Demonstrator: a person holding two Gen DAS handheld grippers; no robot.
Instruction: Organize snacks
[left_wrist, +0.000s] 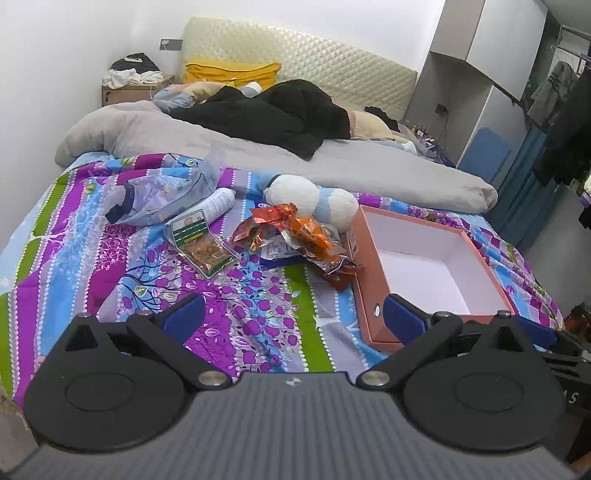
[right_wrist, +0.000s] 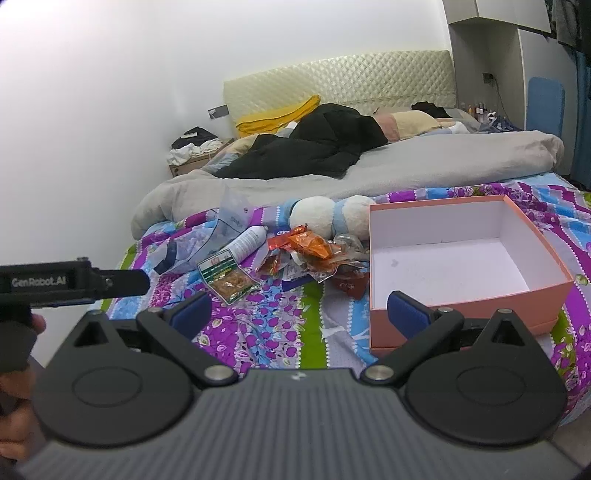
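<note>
Both tools, left tool (left_wrist: 293, 314) and right tool (right_wrist: 299, 312), spread, empty. Snack packets (left_wrist: 295, 236) overlap beside the box (left_wrist: 373, 258). You risk dragging several at once.

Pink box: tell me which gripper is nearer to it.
Right. The right gripper sits at the pink box's front wall; the left gripper hovers further left, over the quilt.

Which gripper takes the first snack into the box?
Probably left gripper: open, empty, and the green-labelled snack pack lies ahead between its fingers. The right gripper, also open, faces the empty pink box more.
</note>
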